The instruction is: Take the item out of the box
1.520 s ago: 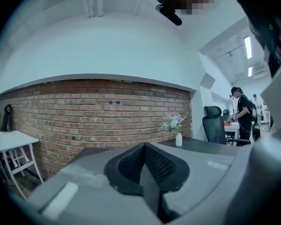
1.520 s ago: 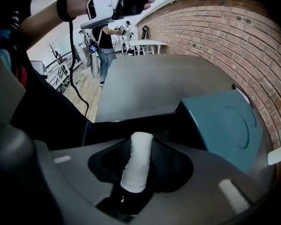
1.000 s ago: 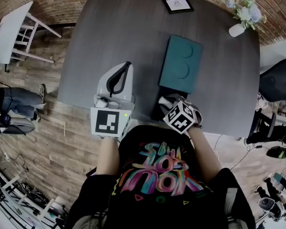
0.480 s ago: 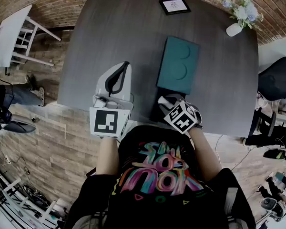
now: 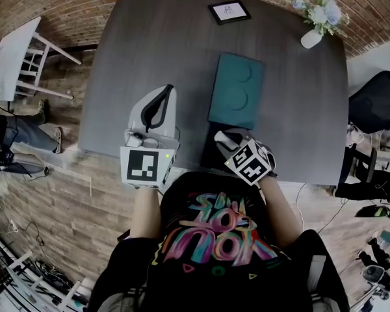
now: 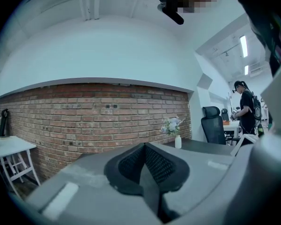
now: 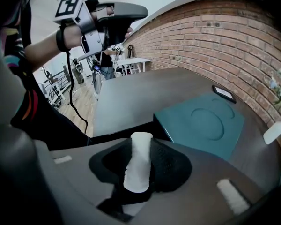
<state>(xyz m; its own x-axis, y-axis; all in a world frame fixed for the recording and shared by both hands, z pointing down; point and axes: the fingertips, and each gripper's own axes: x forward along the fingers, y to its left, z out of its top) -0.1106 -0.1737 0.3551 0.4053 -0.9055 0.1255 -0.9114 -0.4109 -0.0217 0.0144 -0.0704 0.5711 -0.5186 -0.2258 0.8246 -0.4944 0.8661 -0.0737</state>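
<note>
The white roll-shaped item (image 7: 137, 168), pinched at mid-length by the right tool (image 5: 226, 137) beside the teal box (image 5: 236, 91), appears light and soft, so hold it gently; the left tool (image 6: 143, 161) is pressed together, empty.

Black T-shirt (image 5: 182, 278) with swirling multicoloured lettering (image 5: 216, 236) across the chest.

Framed card (image 5: 229, 11) near dark table (image 5: 149, 57) far edge — flower vase (image 5: 311, 38) at corner, well apart.
</note>
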